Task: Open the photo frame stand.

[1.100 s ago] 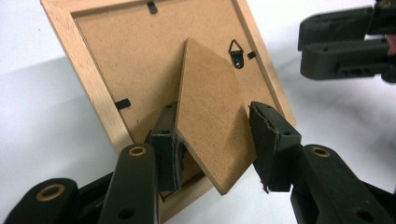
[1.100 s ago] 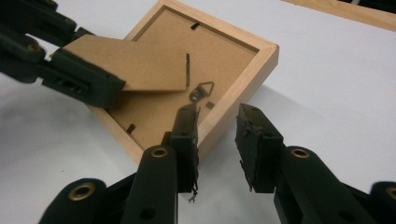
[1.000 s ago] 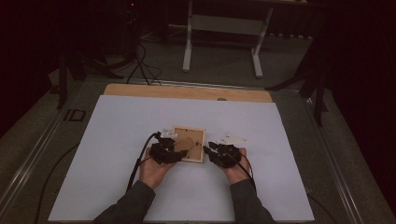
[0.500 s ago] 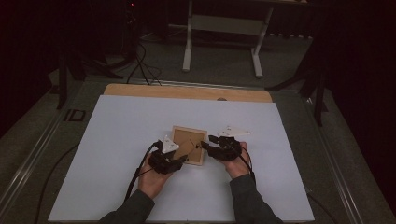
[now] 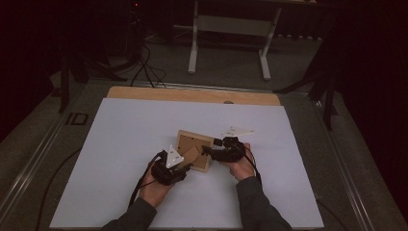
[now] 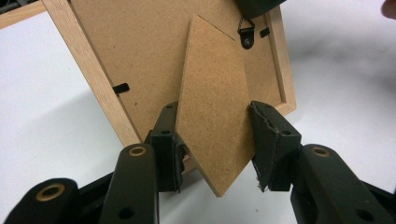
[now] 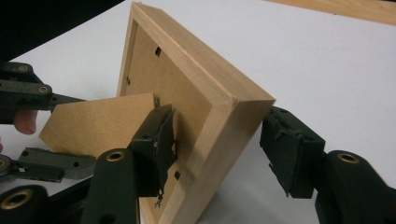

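Two hand-held grippers: left clamps stand flap (pointing toward it); right just opened, straddling picture frame corner.

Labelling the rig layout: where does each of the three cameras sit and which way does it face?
High view: above the person's side, looking forward and down on the white table; both forearms, left gripper, right gripper.
Left gripper view: rides the left gripper, faces the light wooden picture frame's back; its black fingers flank the brown fibreboard stand.
Right gripper view: rides the right gripper, faces a frame corner between its open fingers.
All share frame and stand.
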The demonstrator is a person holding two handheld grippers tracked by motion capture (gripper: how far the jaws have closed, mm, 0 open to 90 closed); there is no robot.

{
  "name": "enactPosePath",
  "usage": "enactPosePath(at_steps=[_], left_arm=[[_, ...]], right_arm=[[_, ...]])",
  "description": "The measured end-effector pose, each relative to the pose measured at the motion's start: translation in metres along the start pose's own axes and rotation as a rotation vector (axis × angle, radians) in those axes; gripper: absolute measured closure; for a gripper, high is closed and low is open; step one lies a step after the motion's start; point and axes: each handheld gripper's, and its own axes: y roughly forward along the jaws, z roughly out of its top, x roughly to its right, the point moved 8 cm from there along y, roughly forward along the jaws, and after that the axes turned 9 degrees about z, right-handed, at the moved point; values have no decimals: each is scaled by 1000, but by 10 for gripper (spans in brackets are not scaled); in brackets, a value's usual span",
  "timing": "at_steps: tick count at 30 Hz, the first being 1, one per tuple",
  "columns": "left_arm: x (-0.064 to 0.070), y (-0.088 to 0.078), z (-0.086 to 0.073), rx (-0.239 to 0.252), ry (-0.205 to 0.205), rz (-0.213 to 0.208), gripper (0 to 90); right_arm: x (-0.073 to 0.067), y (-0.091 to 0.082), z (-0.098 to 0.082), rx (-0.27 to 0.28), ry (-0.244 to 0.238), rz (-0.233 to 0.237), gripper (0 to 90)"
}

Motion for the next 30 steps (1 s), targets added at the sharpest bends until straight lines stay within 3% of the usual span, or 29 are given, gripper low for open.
enactPosePath(at_steps=[3,12,18,21,30], left_arm=[[-1,0,-1,-3,1,-9,573],[-4,-1,-4,-31,-10,-57,560],[-8,-5,-1,-25,-107,-159,543],[-12,-6,-1,-29,-144,-187,556],[-14,-6,-2,-56,-147,-200,666]], right_arm=[[-3,6,-1,0,-2,35,429],[-5,0,0,15,-12,30,488],[-10,-4,2,31,-35,42,518],[-12,-6,2,30,-49,43,523],[-17,-8,2,30,-78,47,539]])
